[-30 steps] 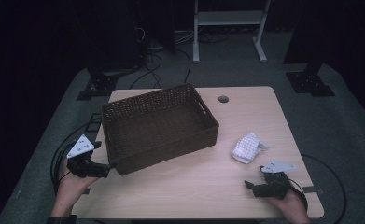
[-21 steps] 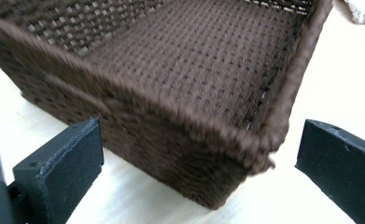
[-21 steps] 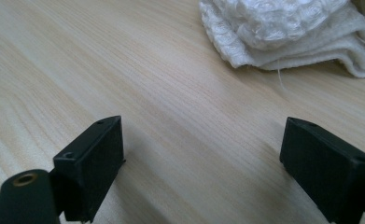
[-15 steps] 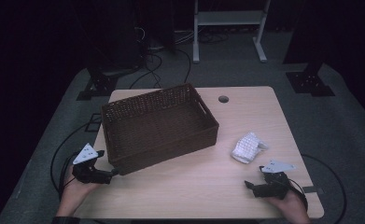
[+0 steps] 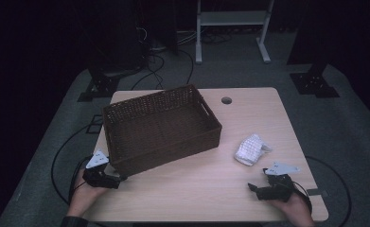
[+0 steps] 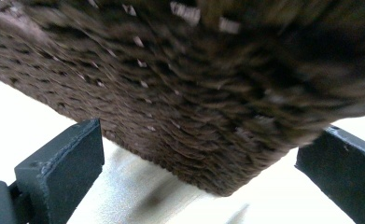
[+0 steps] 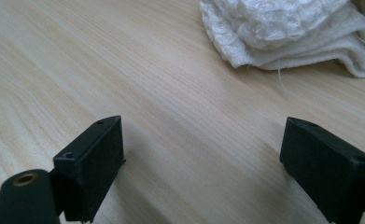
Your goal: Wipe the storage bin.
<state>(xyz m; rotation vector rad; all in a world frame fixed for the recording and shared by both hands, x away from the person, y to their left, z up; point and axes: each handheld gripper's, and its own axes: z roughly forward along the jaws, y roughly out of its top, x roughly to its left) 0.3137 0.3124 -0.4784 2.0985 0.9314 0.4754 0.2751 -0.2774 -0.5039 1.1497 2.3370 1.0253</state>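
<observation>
A dark brown wicker basket [image 5: 159, 127] stands slightly askew on the left half of the light wooden table [image 5: 197, 189]. My left gripper [image 5: 118, 179] is open at the basket's near left corner. In the left gripper view that corner [image 6: 194, 93] looms close, and the left gripper [image 6: 199, 172] has one jaw on each side of it without touching. A folded white cloth [image 5: 250, 149] lies right of the basket. My right gripper [image 5: 253, 188] rests open near the table's front edge, a short way before the cloth [image 7: 287, 32]. Only bare wood lies inside the right gripper [image 7: 203, 158].
A round cable hole [image 5: 226, 100] sits near the table's far edge. Cables [image 5: 64, 156] loop on the grey floor left of the table. A white metal frame [image 5: 230, 19] and dark stand feet [image 5: 315, 85] stand behind it.
My left gripper has slid from the basket's left side toward the near edge and a little right, ending at the basket's near left corner. The right gripper, the cloth and the basket have stayed put.
</observation>
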